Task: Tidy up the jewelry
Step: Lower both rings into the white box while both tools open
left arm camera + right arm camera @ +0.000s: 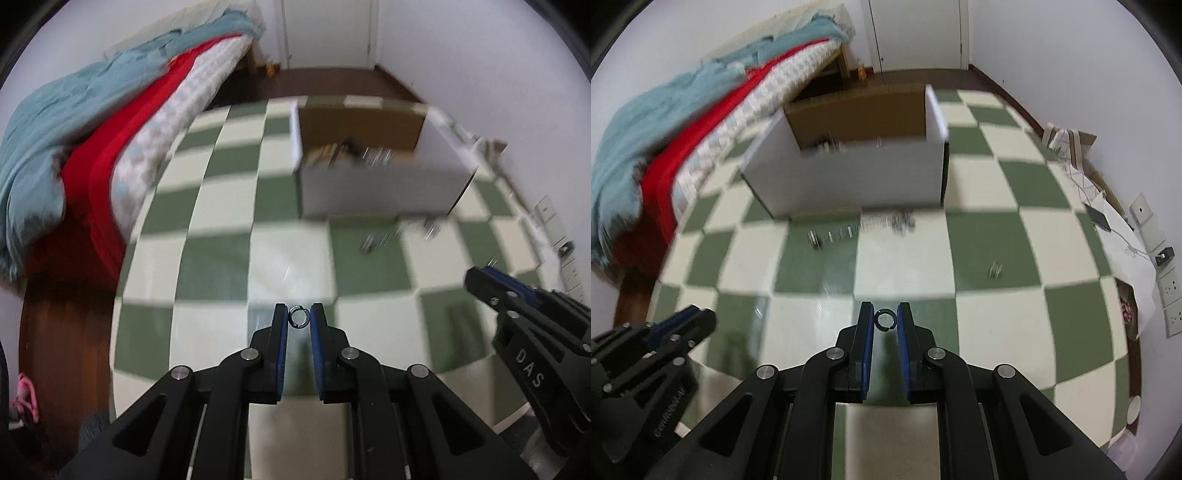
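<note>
My left gripper [298, 316] is shut on a small silver hoop earring [297, 316], held between its blue pads above the checkered table. My right gripper [885, 319] is shut on a small dark hoop earring [885, 319], also held above the table. A white open box [849, 173] with a brown inside stands at the far side; it also shows in the left wrist view [376, 184], with blurred jewelry inside. A silver chain [864, 229] lies in front of the box. A small silver piece [995, 269] lies to the right.
The green and cream checkered table [997, 314] fills both views. A bed with teal, red and patterned covers [92, 147] runs along the left. A phone [1099, 218], cables and wall sockets [1167, 288] sit at the right edge.
</note>
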Tool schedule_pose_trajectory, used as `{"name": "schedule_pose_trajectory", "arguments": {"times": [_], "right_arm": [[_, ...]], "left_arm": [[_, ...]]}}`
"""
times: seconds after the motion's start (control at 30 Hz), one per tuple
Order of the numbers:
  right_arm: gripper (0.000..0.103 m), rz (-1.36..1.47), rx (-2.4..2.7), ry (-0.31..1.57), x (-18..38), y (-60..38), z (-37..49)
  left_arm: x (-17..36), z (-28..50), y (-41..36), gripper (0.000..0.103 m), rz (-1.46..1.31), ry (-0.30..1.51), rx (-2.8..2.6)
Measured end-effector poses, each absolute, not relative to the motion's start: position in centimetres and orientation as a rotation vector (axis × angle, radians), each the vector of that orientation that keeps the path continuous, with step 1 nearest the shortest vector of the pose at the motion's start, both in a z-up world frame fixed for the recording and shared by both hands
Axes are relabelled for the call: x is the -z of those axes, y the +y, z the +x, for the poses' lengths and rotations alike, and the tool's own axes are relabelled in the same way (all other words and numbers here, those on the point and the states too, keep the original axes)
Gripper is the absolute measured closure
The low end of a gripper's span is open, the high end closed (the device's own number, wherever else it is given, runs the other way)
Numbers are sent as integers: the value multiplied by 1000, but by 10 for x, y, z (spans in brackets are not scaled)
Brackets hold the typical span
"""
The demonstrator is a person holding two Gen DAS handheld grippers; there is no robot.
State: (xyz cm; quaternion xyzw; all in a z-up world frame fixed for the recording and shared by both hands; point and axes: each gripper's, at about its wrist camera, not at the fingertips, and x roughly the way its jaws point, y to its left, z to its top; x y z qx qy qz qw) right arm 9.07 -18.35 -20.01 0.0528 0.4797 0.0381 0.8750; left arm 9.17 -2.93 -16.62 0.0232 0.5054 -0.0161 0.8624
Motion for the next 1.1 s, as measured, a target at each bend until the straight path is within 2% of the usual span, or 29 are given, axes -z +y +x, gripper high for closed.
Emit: {"name": "schedule_pose_trajectory", "arguments": {"times": [0.2,0.33,0.53,0.83,0.87,0.9,0.93,0.97,1.0,1.03,1.1], "right_arm": [[90,174,-120,916,138,-195,140],[90,201,-137,929,122,-200,190],[90,214,-139,1054,138,-207,264],[86,189,-111,1178,169,-206,301],[78,185,-102,1175,169,-208,302],[66,188,-100,1173,168,-210,302],[61,190,-99,1170,167,-211,301],[56,188,-93,1164,165,-213,299],[56,182,-89,1157,163,-214,298],[56,174,-85,1148,160,-216,295],[54,161,-72,1133,155,-218,290]], "left_arm": [[104,151,-37,94,-10,965,106],[86,209,-35,94,-28,964,133],[99,278,-33,93,-59,1071,184],[122,315,-33,88,-90,1183,175],[121,316,-34,80,-84,1183,168],[120,317,-34,61,-75,1180,161],[119,318,-34,49,-67,1175,155],[117,317,-33,32,-64,1159,147],[114,314,-31,25,-59,1140,134],[113,312,-30,23,-58,1131,128],[113,309,-28,8,-44,1127,111]]}}
